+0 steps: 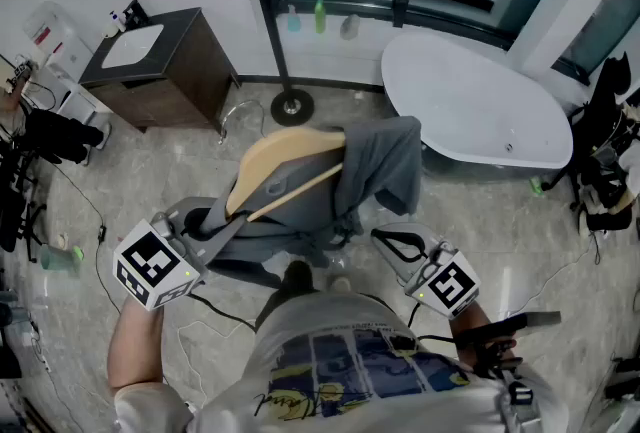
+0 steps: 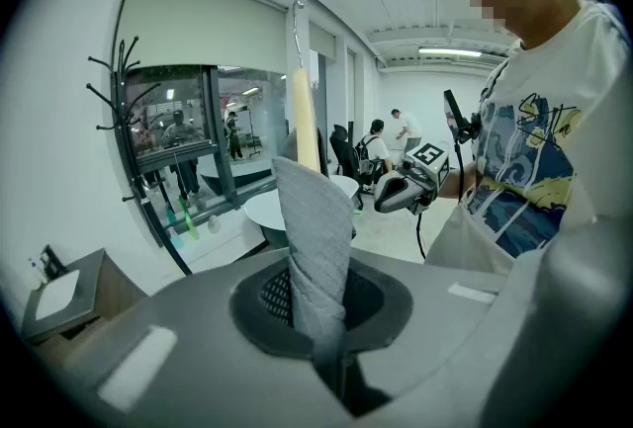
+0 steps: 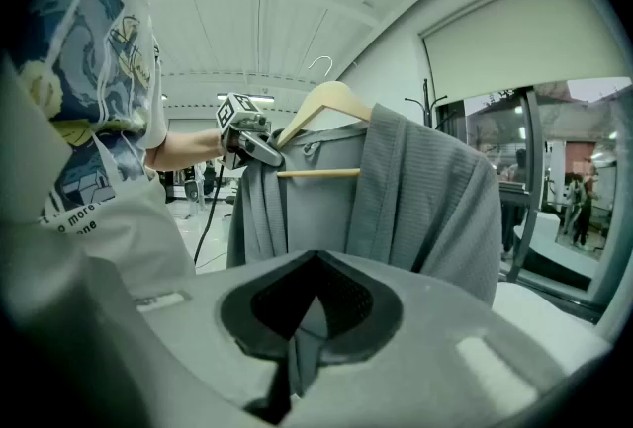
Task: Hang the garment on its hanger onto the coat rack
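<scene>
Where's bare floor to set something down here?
Bare floor: in front of the cabinet, left of the garment; also between bathtub and right gripper. Crowded: cables at left edge, dark gear at right.

grippers: two in your hands, the left gripper and the right gripper
marker cubes: two, one on each
garment: just the one, grey
hanger: one, wooden
coat rack: one
bathtub: one, white
vanity cabinet: one
bottles: three you can count in a row on the ledge, and those behind are too small to tally
people: two at the far end of the room
</scene>
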A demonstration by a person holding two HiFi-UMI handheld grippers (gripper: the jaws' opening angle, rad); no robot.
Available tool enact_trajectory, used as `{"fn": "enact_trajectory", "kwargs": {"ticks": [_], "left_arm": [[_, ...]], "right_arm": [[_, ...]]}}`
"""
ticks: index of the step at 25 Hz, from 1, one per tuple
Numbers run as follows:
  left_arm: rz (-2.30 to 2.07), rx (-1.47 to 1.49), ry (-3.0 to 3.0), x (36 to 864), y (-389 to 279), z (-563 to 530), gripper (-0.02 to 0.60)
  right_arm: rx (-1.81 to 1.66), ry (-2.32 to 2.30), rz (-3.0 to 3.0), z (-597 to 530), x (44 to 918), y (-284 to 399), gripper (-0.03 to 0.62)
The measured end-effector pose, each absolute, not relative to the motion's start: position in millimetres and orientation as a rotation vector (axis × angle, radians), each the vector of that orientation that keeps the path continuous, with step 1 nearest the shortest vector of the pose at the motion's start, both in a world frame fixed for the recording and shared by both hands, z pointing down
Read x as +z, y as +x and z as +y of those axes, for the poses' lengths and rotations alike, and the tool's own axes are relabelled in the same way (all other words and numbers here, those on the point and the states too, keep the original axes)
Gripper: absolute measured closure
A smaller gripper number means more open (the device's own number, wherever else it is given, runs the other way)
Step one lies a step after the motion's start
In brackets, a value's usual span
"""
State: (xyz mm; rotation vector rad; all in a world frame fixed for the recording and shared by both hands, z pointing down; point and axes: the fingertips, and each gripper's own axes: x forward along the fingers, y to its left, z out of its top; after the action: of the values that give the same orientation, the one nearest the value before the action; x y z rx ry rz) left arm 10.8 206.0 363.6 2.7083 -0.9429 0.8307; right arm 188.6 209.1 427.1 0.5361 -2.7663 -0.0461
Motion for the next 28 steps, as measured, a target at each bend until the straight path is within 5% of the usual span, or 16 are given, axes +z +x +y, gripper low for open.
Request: {"fn": "enact_trajectory", "kwargs": {"ticks": [16, 23, 28], "left_arm": [[-0.888, 0.864, 2.716, 358, -13, 144, 0.577], [-0.806, 0.864, 2.769, 352, -49, 89, 0.577], [-0.761, 0.868, 2.808, 344, -85, 49, 0.577]], "right_arm": [[0.046, 0.58, -2.762, 153, 437, 173, 0.591], [0.044, 0.588, -2.764, 100, 426, 121, 0.546], [0.03, 0.569, -2.804, 68, 424, 71, 0.579]]}}
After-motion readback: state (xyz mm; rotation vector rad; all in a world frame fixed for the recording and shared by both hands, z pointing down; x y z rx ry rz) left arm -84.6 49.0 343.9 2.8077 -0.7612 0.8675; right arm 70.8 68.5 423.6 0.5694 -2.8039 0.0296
